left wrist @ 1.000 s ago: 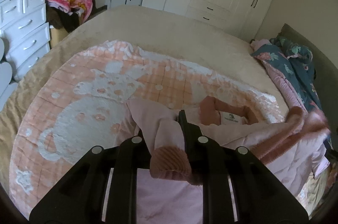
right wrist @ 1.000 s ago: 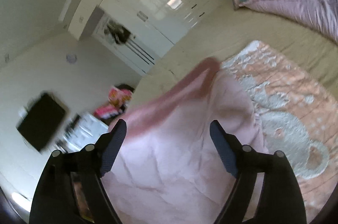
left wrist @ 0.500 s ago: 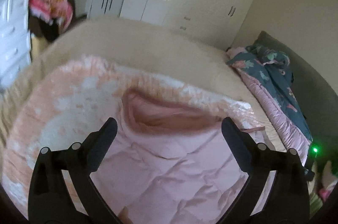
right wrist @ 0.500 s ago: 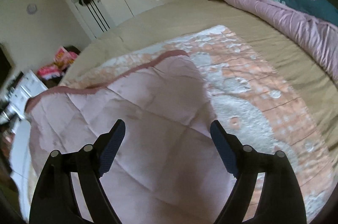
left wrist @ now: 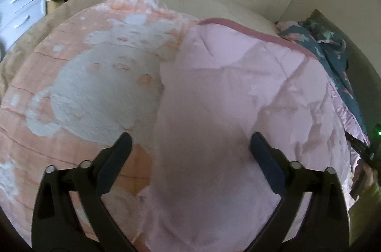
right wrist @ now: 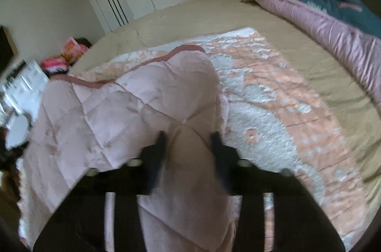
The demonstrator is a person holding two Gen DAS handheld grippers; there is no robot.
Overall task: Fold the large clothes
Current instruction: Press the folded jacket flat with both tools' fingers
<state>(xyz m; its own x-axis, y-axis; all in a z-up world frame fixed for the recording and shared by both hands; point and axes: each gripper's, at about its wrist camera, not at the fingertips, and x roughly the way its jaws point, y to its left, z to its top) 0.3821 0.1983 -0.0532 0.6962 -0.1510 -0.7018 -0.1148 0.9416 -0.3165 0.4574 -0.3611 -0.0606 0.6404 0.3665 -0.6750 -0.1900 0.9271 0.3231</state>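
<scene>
Right tongs (right wrist: pixel 188 136) closing on pink quilted garment (right wrist: pixel 123 109); left tongs (left wrist: pixel 190 142) closing above it.

Coat (left wrist: pixel 238 90): pink, quilted, spread on blanket (left wrist: pixel 100 85).
Left gripper (left wrist: pixel 190 147): above coat's near part, jaws closing, nothing pinched.

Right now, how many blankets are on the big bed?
2 that I can see: a peach fluffy blanket spread flat under the pink jacket, and a teal-and-pink quilt bunched along the far side. More may be hidden.
</scene>
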